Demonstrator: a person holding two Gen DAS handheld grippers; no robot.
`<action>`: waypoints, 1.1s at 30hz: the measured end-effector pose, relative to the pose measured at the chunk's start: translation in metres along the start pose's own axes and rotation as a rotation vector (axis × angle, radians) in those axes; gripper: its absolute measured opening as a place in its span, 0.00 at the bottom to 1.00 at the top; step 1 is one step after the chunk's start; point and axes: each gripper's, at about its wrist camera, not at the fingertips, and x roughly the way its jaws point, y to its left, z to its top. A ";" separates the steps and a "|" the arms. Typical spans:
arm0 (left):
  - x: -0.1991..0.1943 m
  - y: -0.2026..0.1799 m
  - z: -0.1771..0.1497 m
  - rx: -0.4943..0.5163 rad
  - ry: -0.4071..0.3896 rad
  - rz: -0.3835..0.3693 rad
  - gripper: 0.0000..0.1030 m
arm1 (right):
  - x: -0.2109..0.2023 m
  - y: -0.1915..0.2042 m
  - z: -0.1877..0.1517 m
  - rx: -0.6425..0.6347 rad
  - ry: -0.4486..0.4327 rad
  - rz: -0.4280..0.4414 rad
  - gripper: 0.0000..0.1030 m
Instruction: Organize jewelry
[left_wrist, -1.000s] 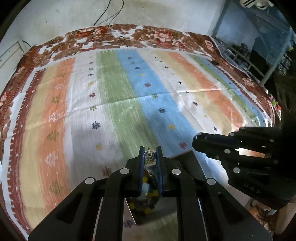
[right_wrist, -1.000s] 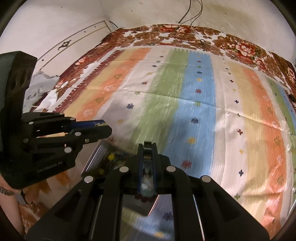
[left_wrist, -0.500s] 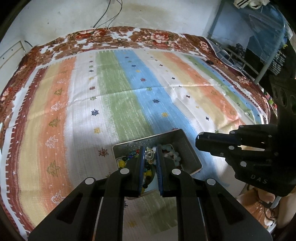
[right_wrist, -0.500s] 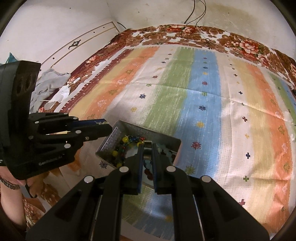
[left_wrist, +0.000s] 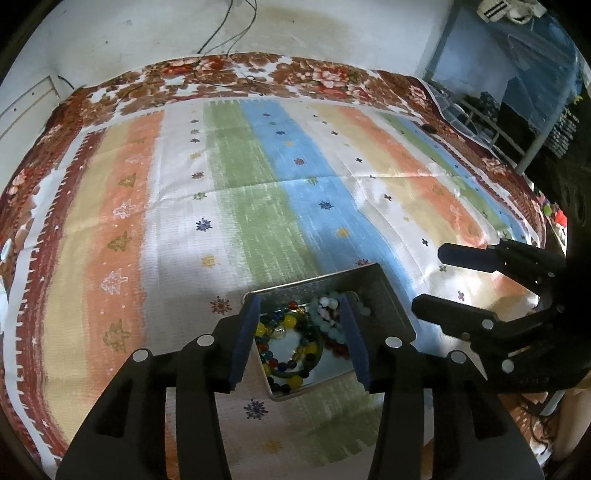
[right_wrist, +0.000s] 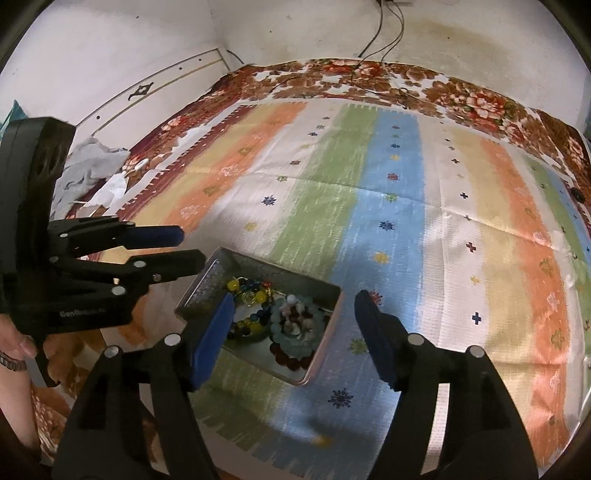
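Left tongs (left_wrist: 301, 334) spread wide, gripping nothing, poised above metal tray (left_wrist: 384, 295). Tray sits on striped bedspread (left_wrist: 258, 192) near bed's front edge, holding multicolour bead bracelet (left_wrist: 291, 347) beside pale green bead bracelet (right_wrist: 295, 325). Right tongs (right_wrist: 295, 332) likewise agape, empty, over tray.

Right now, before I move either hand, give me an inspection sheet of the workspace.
Surface: striped cloth over a floral spread.
Job's things: open metal tin holding a multicoloured bead bracelet and a pale green bead bracelet.
Clutter: crumpled cloth and paper at the bed's edge.
Grippers: left gripper open above the tin, empty; right gripper open, empty.
Cables: wires down the wall onto the spread.
Surroundings: stained white wall; metal rack.
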 end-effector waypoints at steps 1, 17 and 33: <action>-0.001 0.000 0.000 0.000 -0.001 -0.002 0.47 | -0.001 -0.002 0.000 0.004 -0.004 -0.002 0.69; -0.023 -0.006 -0.022 0.056 -0.078 0.023 0.94 | -0.036 -0.013 -0.022 0.006 -0.140 -0.019 0.95; -0.056 -0.034 -0.049 0.115 -0.255 0.057 0.95 | -0.066 -0.002 -0.047 -0.018 -0.255 -0.030 0.95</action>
